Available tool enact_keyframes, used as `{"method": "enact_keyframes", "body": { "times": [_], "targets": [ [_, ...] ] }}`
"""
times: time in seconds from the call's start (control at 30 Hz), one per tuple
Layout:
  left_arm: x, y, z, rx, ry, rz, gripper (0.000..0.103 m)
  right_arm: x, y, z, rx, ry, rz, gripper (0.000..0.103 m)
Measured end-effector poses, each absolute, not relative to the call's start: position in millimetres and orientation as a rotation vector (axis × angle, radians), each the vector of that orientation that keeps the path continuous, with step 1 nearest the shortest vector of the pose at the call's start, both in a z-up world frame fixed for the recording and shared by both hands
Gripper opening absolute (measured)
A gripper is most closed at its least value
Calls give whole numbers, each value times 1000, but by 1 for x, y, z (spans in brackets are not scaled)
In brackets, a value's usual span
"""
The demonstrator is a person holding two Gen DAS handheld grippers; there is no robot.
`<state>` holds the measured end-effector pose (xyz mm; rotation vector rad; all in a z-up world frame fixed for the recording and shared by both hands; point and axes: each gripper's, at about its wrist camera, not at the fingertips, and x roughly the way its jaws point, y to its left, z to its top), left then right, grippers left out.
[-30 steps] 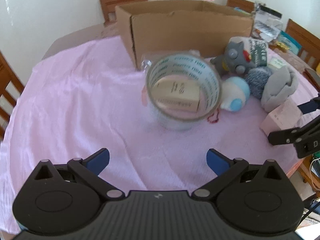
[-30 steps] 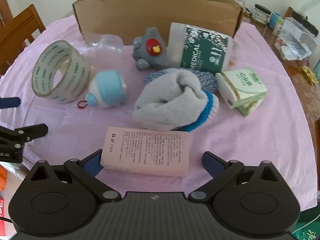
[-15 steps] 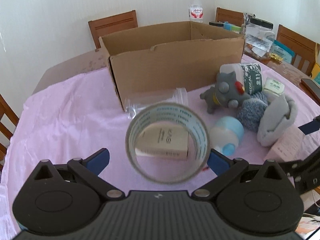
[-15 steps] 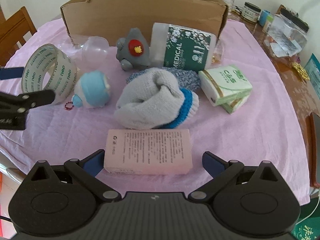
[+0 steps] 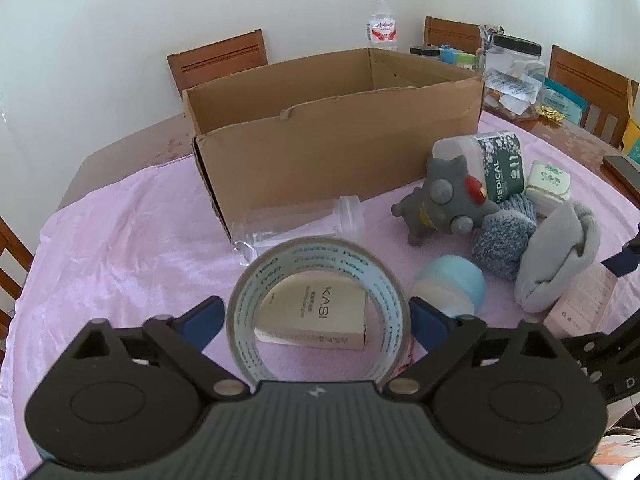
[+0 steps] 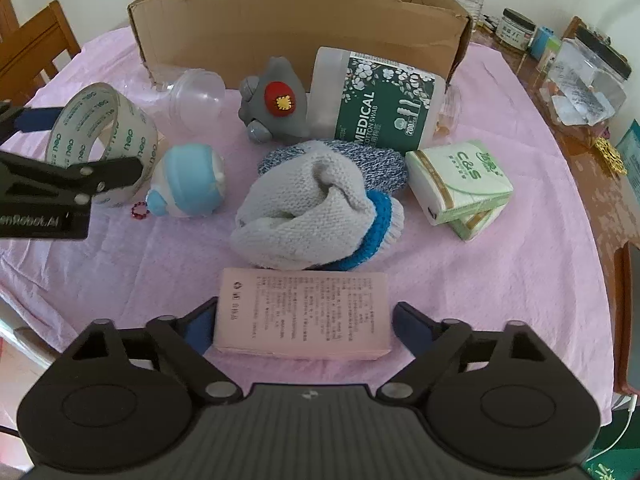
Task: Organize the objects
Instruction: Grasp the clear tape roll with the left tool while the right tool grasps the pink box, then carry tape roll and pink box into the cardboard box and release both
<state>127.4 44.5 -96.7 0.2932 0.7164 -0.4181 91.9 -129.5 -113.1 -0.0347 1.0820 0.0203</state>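
Pink cloth [image 6: 500, 280] covers the table, with bare wood [image 6: 592, 176] exposed past its right edge. Landmark: cardboard box [image 5: 320, 152], open-topped, at the far side; its interior floor is not visible. The cloth left of the box lies open in the left wrist view.

In front of the box, a swab canister [image 6: 380, 100] lies on its side, touching a grey plush toy [image 6: 276, 104]. A clear jar [image 5: 296, 224] lies against the box's front wall, hard to make out. Nearer than these sit rolled socks [image 6: 312, 208], a tissue pack [image 6: 460, 184] and a blue-white toy [image 6: 192, 184].

A tape roll [image 5: 318, 312] stands upright between the left gripper [image 5: 316, 320] fingers; the jaws are spread to its sides, and contact cannot be confirmed. A beige carton [image 5: 316, 320] shows through the roll's hole.

The right gripper [image 6: 302, 328] is spread wide around a pink carton [image 6: 304, 312], not pressing it. Its near edge sits close to the cloth's front edge.
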Motion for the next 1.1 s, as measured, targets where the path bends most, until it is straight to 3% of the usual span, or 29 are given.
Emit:
{"method": "enact_keyframes", "body": {
  "times": [0.13, 0.7, 1.1],
  "targets": [
    [134, 42, -96, 284, 738, -434, 84, 93, -128, -111, -39, 1098, 25, 85],
    [150, 53, -72, 309, 848, -538, 84, 96, -143, -79, -34, 1144, 79, 85],
    [167, 47, -26, 319, 910, -616, 84, 111, -157, -30, -138, 1051, 136, 85]
  ]
}}
